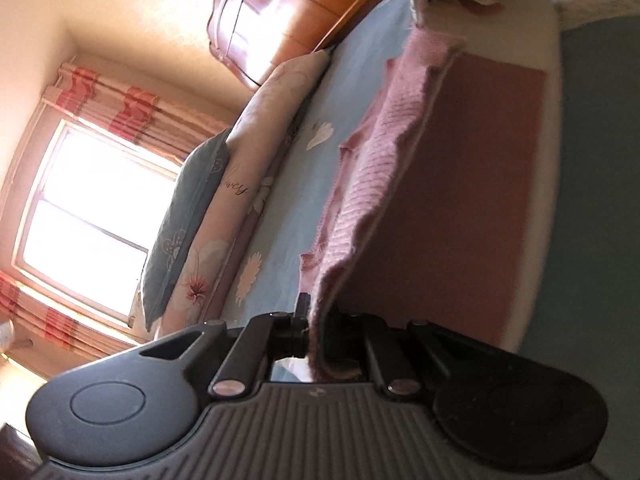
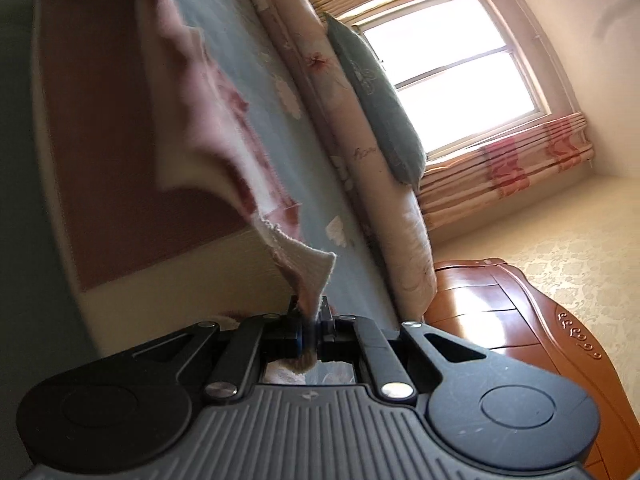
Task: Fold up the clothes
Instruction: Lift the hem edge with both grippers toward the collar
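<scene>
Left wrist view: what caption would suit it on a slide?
Left gripper shut on a pink knitted garment, its edge stretched above the blue floral bedsheet.

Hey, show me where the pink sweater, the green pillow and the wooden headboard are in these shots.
pink sweater (image 1: pixel 372 184): left wrist view, on the ribbed knit stretched above the bed.
green pillow (image 2: pixel 376 96): right wrist view, on its flat face.
wooden headboard (image 2: pixel 492 312): right wrist view, on the polished front panel.

The pink garment (image 1: pixel 372 184) is fuzzy ribbed knit, frayed at its edge. At 12 o'clock the headboard (image 1: pixel 280 12) is glossy varnished wood. Bed sheet (image 1: pixel 280 208) is smooth matt printed cloth. The gripper body (image 2: pixel 304 432) at 6 o'clock is matt ridged plastic with shiny metal pins.
</scene>
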Motion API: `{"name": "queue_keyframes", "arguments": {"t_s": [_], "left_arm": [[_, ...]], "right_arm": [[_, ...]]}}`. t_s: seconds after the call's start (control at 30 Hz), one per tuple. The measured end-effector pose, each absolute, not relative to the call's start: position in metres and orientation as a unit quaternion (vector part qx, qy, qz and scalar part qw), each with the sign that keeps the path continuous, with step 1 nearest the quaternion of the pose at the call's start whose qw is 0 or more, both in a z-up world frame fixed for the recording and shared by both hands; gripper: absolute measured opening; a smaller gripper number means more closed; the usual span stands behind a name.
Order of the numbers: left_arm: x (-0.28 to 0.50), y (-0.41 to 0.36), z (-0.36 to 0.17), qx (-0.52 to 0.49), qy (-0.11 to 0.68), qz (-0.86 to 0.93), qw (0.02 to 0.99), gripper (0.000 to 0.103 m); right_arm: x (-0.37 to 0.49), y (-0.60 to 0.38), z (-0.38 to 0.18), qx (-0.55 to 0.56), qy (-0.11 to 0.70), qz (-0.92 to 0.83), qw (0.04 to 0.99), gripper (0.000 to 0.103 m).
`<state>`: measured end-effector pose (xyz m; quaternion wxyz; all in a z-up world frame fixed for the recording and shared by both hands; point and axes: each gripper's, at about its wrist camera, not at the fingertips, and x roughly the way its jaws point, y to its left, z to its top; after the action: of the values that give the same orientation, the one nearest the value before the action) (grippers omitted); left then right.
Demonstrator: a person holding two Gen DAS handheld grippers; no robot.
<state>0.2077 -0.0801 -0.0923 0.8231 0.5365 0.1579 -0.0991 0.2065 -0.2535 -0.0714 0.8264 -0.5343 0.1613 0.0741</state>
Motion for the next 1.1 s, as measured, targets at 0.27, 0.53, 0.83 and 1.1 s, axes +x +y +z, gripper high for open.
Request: {"name": "queue_keyframes", "arguments": {"t_s": [0.27,0.53,0.83,1.1], "left_arm": [[0.277,-0.077,-0.098,0.518,0.167,-0.092,0.834,0.006],[0.328,-0.066,-0.107,0.508,0.179,-0.083,0.838,0.007],[0.361,-0.061,-0.127,0.499,0.197,-0.088,0.84,0.008],[0.36,-0.053,-0.133,0.478,0.214,-0.097,0.846,0.009]], "right_arm": [[0.277,-0.255,-0.085,-0.542,0.156,0.068,0.823,0.006],[0.323,-0.251,-0.097,-0.543,0.156,0.063,0.822,0.006],[0.359,-0.249,-0.122,-0.551,0.177,0.076,0.812,0.007],[0.375,-0.244,-0.119,-0.534,0.192,0.083,0.82,0.007]]}}
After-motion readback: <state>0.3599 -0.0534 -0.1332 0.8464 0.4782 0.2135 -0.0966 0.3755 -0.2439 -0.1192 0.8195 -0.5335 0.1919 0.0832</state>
